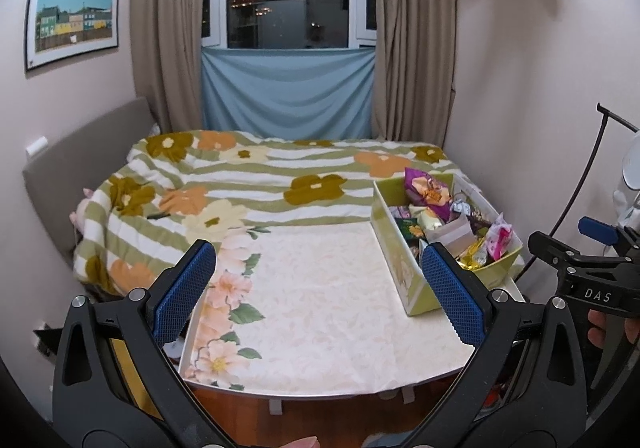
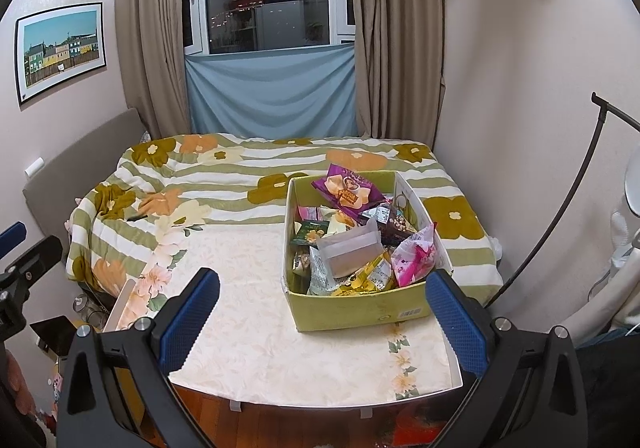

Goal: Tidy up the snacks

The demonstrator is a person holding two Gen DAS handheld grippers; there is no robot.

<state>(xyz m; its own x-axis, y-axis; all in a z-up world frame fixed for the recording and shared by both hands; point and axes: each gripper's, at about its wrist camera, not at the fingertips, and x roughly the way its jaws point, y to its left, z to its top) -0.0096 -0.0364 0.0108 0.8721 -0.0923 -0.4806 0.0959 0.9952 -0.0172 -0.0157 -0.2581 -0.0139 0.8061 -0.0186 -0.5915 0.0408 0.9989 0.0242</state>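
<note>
A green cardboard box (image 2: 352, 310) full of mixed snack packets stands at the right of a table (image 2: 280, 348) with a cream floral cloth. A purple bag (image 2: 346, 190) sits on top at the back, a pink packet (image 2: 414, 258) at the front right, a pale translucent packet (image 2: 352, 250) in the middle. The box also shows in the left wrist view (image 1: 404, 268). My left gripper (image 1: 318, 288) is open and empty above the table's near edge, left of the box. My right gripper (image 2: 324, 318) is open and empty, just in front of the box.
A bed with a green striped flower blanket (image 1: 248, 176) lies behind the table. Curtains and a window stand at the back. A black curved lamp stand (image 2: 560, 216) rises at the right by the wall. The right gripper's body shows in the left wrist view (image 1: 592, 276).
</note>
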